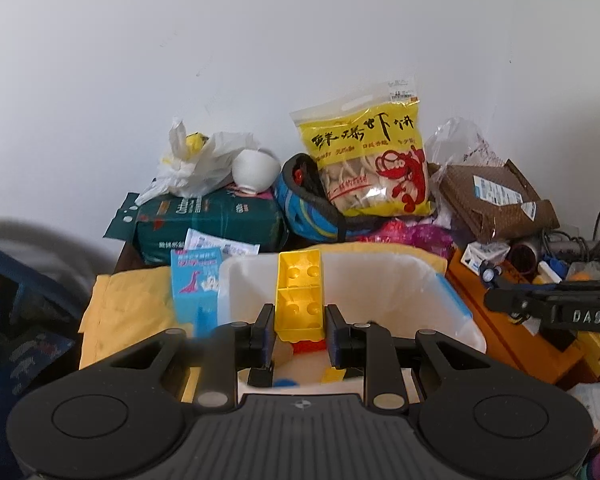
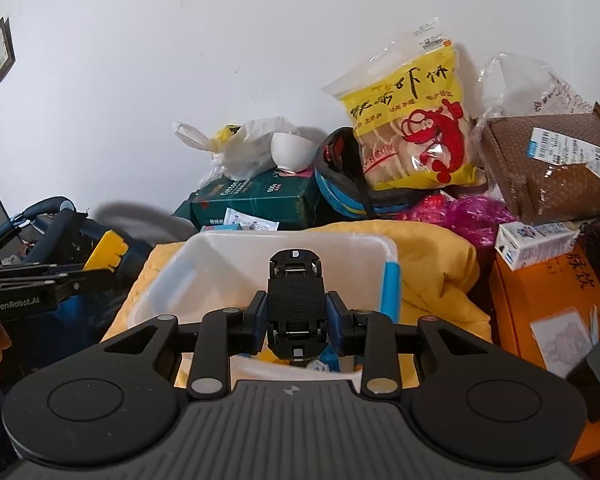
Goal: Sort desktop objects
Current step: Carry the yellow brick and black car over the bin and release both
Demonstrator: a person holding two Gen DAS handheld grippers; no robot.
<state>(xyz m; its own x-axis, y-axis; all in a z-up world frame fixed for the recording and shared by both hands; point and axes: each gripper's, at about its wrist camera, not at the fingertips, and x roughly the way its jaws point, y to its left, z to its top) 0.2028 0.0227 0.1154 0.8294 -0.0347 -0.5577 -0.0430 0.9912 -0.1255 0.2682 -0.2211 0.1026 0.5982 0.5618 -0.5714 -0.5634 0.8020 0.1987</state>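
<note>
The yellow building block [image 1: 300, 296] sits clamped between the pads of my left hand-held gripper [image 1: 299, 330], hollow studded underside toward the camera, above the white plastic bin [image 1: 420, 280]. The black toy car [image 2: 296, 304] is pinched chassis-up in my right hand-held gripper [image 2: 297, 322], above the same bin. Both grips are narrow and loaded.

Procedure, as I judge it: decide each item's destination first. Keep both clamps firm while carrying. Keep the two tools apart. Lower each item close to the bin floor before parting the pads; the block could tumble, the car could roll. Avoid snagging the yellow cloth [image 2: 432, 264] around the bin.
</note>
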